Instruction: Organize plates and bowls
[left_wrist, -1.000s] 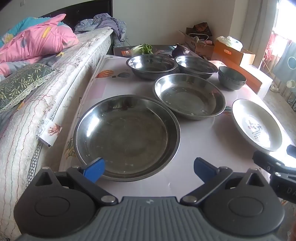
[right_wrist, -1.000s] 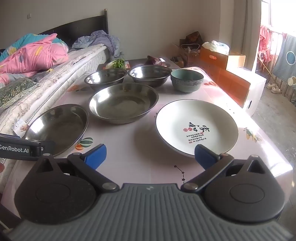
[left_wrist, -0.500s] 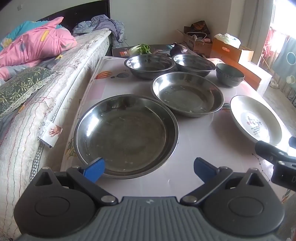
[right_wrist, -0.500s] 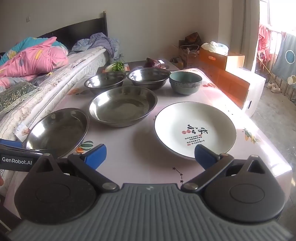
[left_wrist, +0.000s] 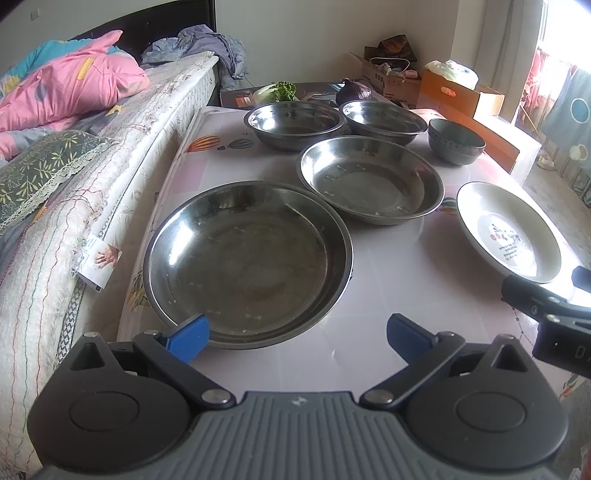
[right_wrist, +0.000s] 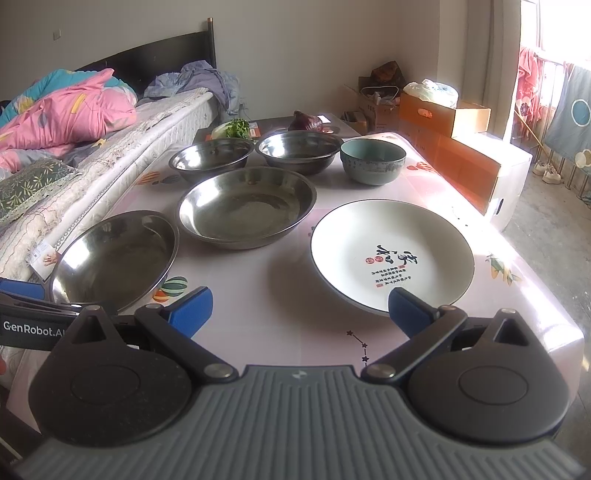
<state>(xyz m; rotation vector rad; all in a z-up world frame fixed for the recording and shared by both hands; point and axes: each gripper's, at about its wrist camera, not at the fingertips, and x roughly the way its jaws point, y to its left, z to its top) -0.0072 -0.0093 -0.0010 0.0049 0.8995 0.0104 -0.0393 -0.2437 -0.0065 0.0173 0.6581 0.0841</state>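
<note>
The large round steel plate (left_wrist: 247, 264) nearest the bed is polished metal, faintly scuffed, as are the second steel plate (left_wrist: 371, 180) and the two deep steel bowls (left_wrist: 293, 123) behind it. The white ceramic plate with black calligraphy (right_wrist: 392, 254) is glazed and glossy. The grey-green ceramic bowl (right_wrist: 373, 161) looks duller and speckled. A smooth, shiny pink printed covering lies over the counter (right_wrist: 280, 295). The left tool (left_wrist: 297, 330) has matt black plastic arms and blue rubbery fingertips (left_wrist: 190, 332).

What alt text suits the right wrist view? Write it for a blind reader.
An open right gripper hovers before a white plate on a pink table. Behind sit two steel plates, two steel bowls and a green bowl; a bed lies left.
</note>
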